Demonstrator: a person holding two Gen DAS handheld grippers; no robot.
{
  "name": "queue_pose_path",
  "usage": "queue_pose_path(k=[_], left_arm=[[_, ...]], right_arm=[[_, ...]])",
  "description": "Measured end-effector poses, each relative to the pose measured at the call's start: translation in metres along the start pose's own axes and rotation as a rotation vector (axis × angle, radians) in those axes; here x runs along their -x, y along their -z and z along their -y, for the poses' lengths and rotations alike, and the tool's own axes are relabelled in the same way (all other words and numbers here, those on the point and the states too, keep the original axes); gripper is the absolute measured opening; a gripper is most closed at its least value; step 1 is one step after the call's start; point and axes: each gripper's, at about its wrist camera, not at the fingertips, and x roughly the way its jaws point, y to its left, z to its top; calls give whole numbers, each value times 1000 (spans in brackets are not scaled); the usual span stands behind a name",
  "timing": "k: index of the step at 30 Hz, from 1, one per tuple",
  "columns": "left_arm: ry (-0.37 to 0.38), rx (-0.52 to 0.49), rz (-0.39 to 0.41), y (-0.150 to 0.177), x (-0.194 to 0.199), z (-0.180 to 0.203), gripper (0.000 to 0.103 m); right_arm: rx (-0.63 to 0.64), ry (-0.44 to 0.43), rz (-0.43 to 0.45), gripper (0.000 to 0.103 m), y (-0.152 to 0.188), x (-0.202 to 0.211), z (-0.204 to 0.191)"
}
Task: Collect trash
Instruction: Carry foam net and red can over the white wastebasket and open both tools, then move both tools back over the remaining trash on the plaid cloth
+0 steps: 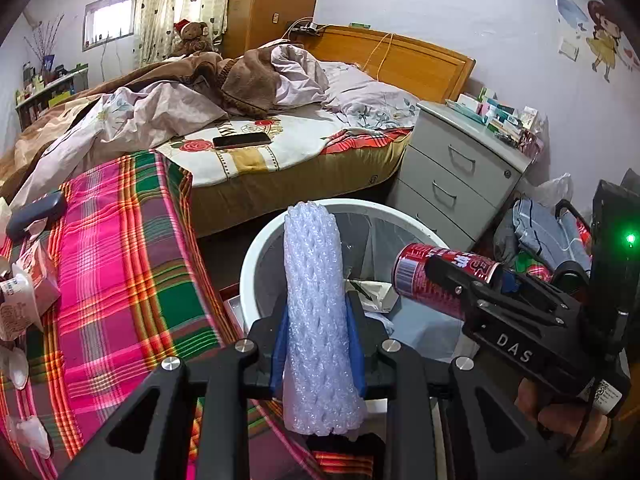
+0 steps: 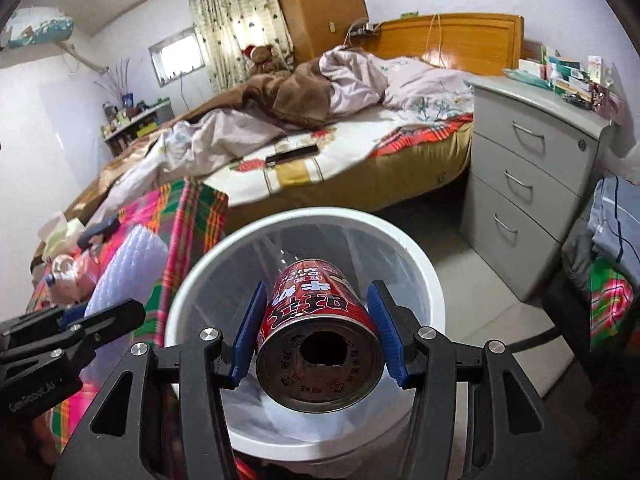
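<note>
My left gripper (image 1: pixel 318 344) is shut on a white foam net sleeve (image 1: pixel 314 304), which stands upright between the blue pads over the near rim of the white trash bin (image 1: pixel 256 252). My right gripper (image 2: pixel 316 336) is shut on a red drink can (image 2: pixel 316 320), held lengthwise above the bin (image 2: pixel 424 268), its opened end towards the camera. In the left wrist view the can (image 1: pixel 432 276) and the right gripper (image 1: pixel 460 280) hang over the bin's right side. The right wrist view shows the foam sleeve (image 2: pixel 128 268) and the left gripper (image 2: pixel 100 316) at the bin's left. The bin has a clear liner with some paper inside.
A plaid-covered surface (image 1: pixel 120 260) at the left carries cups and wrappers (image 1: pixel 20 300). Behind the bin stands a bed (image 1: pixel 280 152) with a phone (image 1: pixel 242 141) on it. A grey drawer cabinet (image 1: pixel 456 176) is at the right, with clothes and bags (image 1: pixel 536 236) beside it.
</note>
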Motion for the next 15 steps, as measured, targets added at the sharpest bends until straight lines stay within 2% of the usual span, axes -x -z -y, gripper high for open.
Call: queue_pose_path(k=[2, 3, 4, 5, 6, 9, 15], left_arm=[[21, 4, -17, 1, -4, 0, 28], [26, 8, -21, 1, -5, 0, 33], [16, 9, -21, 2, -6, 0, 49], [2, 9, -17, 2, -6, 0, 58], [0, 13, -11, 2, -6, 0, 63], [8, 30, -8, 2, -3, -3, 63], [-24, 52, 2, 5, 4, -14, 63]], right_arm=[[7, 11, -19, 55, 1, -3, 2], [12, 7, -31, 55, 1, -4, 4], [15, 3, -38, 55, 1, -5, 5], [18, 1, -37, 55, 2, -5, 5], [21, 3, -37, 55, 2, -5, 6], [23, 9, -29, 60, 1, -4, 7], [17, 2, -12, 61, 0, 1, 4]])
